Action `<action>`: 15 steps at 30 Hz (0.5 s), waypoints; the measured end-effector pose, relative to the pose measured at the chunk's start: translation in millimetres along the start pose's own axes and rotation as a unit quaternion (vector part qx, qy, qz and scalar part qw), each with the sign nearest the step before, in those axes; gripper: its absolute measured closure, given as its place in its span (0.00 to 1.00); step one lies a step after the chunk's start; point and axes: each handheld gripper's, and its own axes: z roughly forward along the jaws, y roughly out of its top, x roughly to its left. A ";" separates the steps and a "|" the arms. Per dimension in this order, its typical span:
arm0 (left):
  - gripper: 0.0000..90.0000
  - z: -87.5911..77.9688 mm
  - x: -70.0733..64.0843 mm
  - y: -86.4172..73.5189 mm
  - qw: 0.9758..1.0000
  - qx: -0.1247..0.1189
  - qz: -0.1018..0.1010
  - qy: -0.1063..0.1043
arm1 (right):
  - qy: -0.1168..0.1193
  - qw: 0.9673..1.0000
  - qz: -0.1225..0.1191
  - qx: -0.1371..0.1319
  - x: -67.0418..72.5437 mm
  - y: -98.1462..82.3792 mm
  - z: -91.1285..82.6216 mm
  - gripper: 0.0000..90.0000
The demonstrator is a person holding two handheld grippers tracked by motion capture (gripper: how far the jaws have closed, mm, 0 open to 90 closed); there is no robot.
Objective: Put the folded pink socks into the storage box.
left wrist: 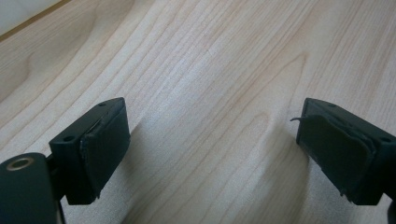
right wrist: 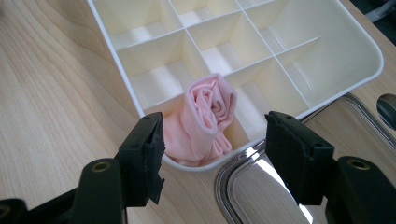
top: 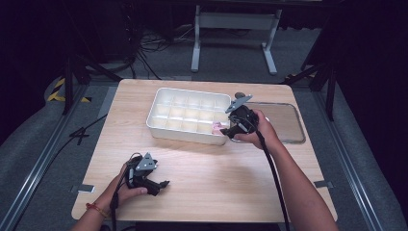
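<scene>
The right gripper (right wrist: 212, 135) has its jaws spread wide, clear of the rolled pink cloth (right wrist: 205, 119), which stands in a corner cell of the white plastic divided tray (right wrist: 327, 70), apparently just set down. Beside it lies a shiny metal tray (right wrist: 252, 186), cut off by the frame. The left gripper (left wrist: 212, 140) idles, open and empty, over the pale wooden table (left wrist: 210, 70).
</scene>
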 end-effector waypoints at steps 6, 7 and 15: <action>0.11 -0.1 0.0 0.0 1.000 0.000 0.000 0.000 | -0.003 1.000 -0.007 0.001 2.5 -4.7 -6.4 0.42; 0.11 -0.1 -0.1 0.0 1.000 0.000 0.000 0.000 | -0.003 1.000 -0.006 0.000 3.1 -5.6 -7.9 0.42; 0.11 -0.1 -0.1 0.0 1.000 0.000 0.000 0.001 | -0.008 1.000 -0.013 -0.004 7.4 -12.4 -18.2 0.41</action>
